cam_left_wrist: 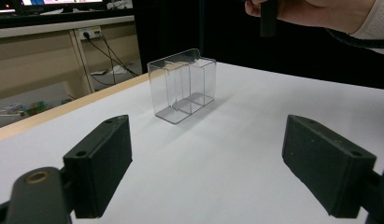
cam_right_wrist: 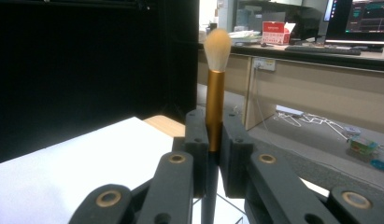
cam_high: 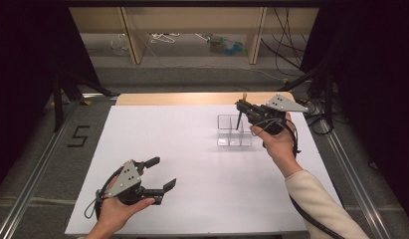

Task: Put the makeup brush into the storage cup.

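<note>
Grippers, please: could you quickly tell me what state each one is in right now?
Left gripper: open, fingers spread wide, holding nothing.
Right gripper: closed on the makeup brush, held upright above the clear organizer.

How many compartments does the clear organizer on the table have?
3 that I can make out in the clear organizer, side by side in a row on the white table; transparent walls may hide further dividers. The makeup brush hangs above it.

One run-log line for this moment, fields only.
right gripper: shut on gold-handled makeup brush, above clear plastic divided organizer | left gripper: open, empty | surface: white table
</note>
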Demonstrator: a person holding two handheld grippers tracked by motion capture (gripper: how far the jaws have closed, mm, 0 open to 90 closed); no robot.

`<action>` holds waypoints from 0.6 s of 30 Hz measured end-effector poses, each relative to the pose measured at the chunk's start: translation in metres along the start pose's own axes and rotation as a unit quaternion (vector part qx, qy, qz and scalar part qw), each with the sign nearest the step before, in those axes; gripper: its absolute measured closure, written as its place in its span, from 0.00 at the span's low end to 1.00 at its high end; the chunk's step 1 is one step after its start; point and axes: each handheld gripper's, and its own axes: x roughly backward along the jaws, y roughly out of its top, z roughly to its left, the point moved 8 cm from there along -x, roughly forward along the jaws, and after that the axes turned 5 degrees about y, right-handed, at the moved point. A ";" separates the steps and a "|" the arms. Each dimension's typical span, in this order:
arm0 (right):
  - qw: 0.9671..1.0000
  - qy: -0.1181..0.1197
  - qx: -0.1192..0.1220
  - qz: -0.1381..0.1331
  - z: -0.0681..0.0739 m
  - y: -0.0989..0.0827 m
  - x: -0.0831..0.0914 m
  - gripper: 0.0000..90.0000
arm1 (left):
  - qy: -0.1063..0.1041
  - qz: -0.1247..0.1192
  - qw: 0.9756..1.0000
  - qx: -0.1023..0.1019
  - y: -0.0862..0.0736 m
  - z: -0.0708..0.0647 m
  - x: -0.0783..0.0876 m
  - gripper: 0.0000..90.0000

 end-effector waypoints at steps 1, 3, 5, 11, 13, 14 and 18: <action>1.000 -0.001 0.006 -0.004 -0.001 0.001 0.000 0.93 | 0.000 0.000 1.000 -0.001 0.000 0.000 0.000 0.17; 1.000 -0.002 -0.001 -0.003 -0.001 0.001 0.000 0.93 | 0.000 0.000 1.000 -0.002 0.000 0.000 0.000 0.17; 1.000 0.000 -0.007 0.000 -0.001 0.001 0.001 0.93 | -0.001 0.000 1.000 -0.003 0.000 0.000 0.000 0.17; 1.000 -0.001 -0.009 -0.002 -0.002 0.001 0.000 0.93 | 0.000 0.000 1.000 0.000 0.000 0.000 0.000 0.17; 1.000 -0.001 -0.009 -0.004 -0.002 0.002 0.000 0.93 | 0.000 0.000 1.000 -0.001 0.000 0.000 0.000 0.17; 1.000 -0.005 -0.008 -0.004 -0.003 0.002 0.000 0.93 | -0.001 0.000 1.000 -0.002 0.000 0.000 0.000 0.17; 1.000 -0.004 -0.004 0.003 -0.004 0.002 0.001 0.93 | -0.001 0.000 1.000 -0.001 0.000 0.000 0.000 0.17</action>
